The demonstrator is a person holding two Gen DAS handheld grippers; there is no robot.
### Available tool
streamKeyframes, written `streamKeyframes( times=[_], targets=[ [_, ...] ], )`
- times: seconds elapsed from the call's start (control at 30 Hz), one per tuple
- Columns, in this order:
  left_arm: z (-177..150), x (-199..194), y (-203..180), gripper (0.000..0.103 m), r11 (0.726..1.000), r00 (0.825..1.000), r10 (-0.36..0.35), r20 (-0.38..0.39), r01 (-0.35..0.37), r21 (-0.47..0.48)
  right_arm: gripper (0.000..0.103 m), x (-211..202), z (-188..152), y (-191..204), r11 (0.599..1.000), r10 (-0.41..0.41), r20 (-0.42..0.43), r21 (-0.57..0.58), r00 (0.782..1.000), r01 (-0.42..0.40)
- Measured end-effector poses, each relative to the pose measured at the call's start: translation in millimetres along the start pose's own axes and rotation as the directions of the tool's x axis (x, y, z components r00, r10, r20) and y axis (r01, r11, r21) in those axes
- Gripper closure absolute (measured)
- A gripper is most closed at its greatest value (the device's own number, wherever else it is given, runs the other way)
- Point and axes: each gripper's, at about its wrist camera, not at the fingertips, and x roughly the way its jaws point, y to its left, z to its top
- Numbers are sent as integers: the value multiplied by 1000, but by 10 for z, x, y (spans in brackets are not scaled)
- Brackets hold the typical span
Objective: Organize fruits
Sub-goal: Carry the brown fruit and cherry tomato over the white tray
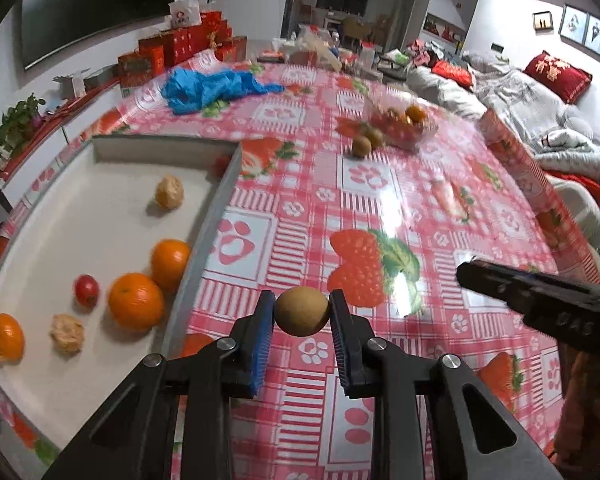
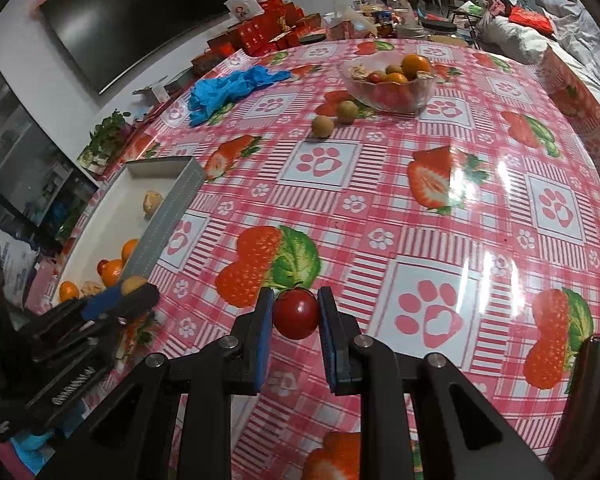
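Above the table [image 2: 440, 240] | left gripper [image 1: 302, 312] pinches a round brown fruit [image 1: 302, 311] | right gripper [image 2: 296, 314] pinches a shiny red tomato [image 2: 296, 313]

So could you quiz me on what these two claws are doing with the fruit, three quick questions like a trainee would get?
1. What does the left claw hold?
2. True or false: the right claw grips a cherry tomato.
3. How many brown fruits lie loose on the tablecloth beside the glass bowl: A one, B two, C four?

Key:
1. A round brown fruit, perhaps a longan, beside the white tray.
2. True.
3. B, two brown fruits.
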Motion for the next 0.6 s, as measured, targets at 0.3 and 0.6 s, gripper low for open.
streamKeyframes(
  times=[0.3, 0.6],
  targets=[
    [153, -381, 363, 74, 999, 997, 32, 71, -30, -22, 79, -7, 98, 415, 997, 42, -3, -61, 999, -42],
    [166, -519, 868, 74, 990, 988, 118, 99, -110, -90, 79, 94, 234, 952, 987, 88, -20, -133, 996, -90]
  ],
)
